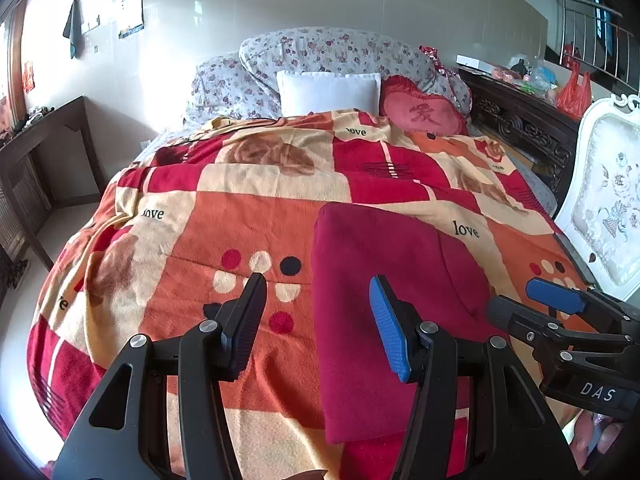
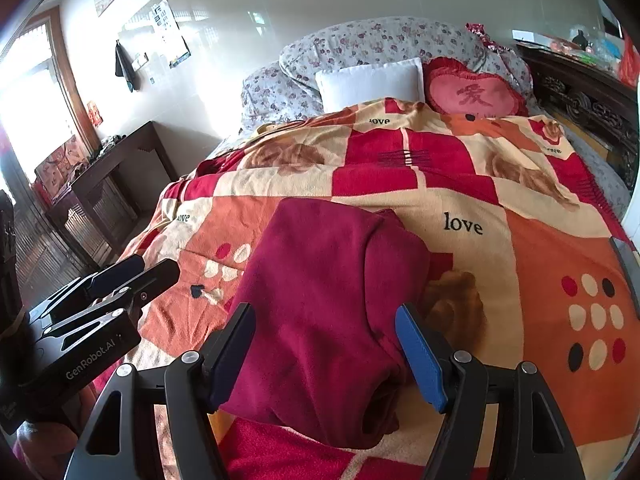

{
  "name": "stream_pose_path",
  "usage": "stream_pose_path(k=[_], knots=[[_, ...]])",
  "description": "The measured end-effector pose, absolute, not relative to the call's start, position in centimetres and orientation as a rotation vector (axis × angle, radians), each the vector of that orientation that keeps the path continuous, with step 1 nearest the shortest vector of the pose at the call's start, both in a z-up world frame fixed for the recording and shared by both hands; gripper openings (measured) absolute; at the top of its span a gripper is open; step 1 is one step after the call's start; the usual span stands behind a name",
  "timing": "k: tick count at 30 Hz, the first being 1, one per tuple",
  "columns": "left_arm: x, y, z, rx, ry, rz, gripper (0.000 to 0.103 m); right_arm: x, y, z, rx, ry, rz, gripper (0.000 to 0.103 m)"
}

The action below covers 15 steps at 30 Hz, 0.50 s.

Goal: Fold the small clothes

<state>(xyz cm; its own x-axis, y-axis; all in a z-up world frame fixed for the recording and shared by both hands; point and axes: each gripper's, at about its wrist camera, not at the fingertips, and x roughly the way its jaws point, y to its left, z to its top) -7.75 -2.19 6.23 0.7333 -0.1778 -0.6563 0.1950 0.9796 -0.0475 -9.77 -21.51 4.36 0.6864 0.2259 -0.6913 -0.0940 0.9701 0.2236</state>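
Observation:
A dark red garment lies folded into a rough rectangle on the patterned blanket near the bed's front edge. My left gripper hovers open over the garment's left edge, and its pads press on nothing. In the right wrist view the same garment shows a rolled, bunched near corner. My right gripper is open above the garment's near end, with cloth below the jaws but not clamped. Each gripper appears in the other's view: the right gripper at the right, the left gripper at the left.
A white pillow, a red heart cushion and floral bedding lie at the head of the bed. A white ornate chair back stands close on the right. A dark wooden table stands left, and a carved dark cabinet with bags at the far right.

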Motion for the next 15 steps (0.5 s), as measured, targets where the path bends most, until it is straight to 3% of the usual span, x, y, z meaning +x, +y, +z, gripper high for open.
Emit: stream_pose_path(k=[15], knots=[[-6.2,-0.8,4.7,-0.006,0.735,-0.176,0.054,-8.8,-22.1,2.8,0.192,0.83,0.178,0.07]])
